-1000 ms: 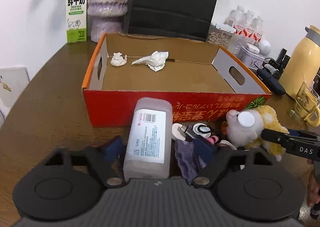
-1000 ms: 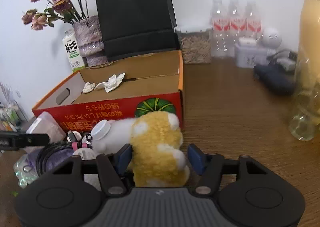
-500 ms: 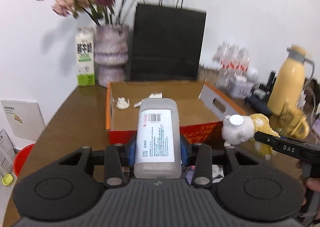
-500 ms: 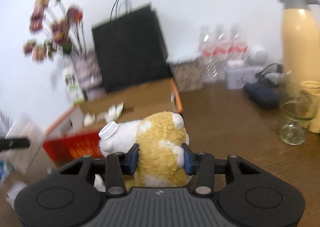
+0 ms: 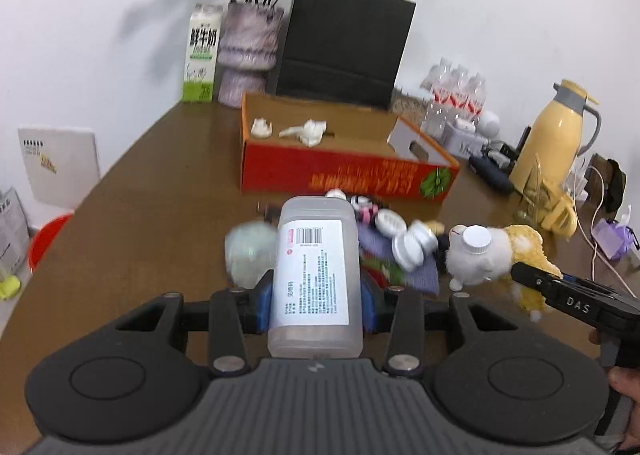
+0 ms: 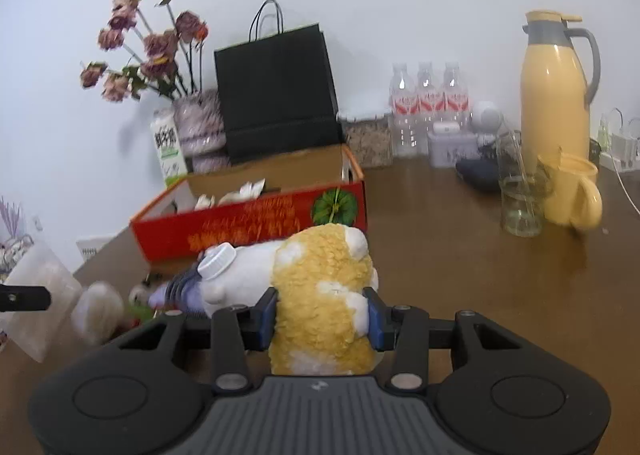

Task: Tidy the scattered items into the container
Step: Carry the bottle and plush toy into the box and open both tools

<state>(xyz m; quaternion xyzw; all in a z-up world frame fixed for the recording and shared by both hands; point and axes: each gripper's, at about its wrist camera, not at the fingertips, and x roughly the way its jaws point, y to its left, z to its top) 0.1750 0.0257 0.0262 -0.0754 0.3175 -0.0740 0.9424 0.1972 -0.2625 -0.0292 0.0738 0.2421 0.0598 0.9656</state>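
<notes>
My left gripper (image 5: 316, 305) is shut on a clear plastic bottle (image 5: 316, 275) with a white barcode label, held above the brown table. My right gripper (image 6: 322, 313) is shut on a yellow and white plush toy (image 6: 320, 295) that has a white cap on its snout; the toy (image 5: 492, 255) also shows at the right of the left wrist view. The open red cardboard box (image 5: 344, 171) lies beyond, holding crumpled white tissues (image 5: 304, 131). Small jars, a purple cloth (image 5: 404, 267) and a pale fluffy ball (image 5: 250, 251) lie scattered before the box.
Behind the box stand a black paper bag (image 5: 340, 47), a vase of dried flowers (image 5: 248, 55) and a milk carton (image 5: 202, 55). A yellow thermos (image 6: 554, 95), a yellow mug (image 6: 572, 195), a glass (image 6: 520, 207) and water bottles (image 6: 428, 103) crowd the right.
Both grippers closed on their items, the left on the bottle and the right on the plush toy, lifted them off the table and drew back from the box.
</notes>
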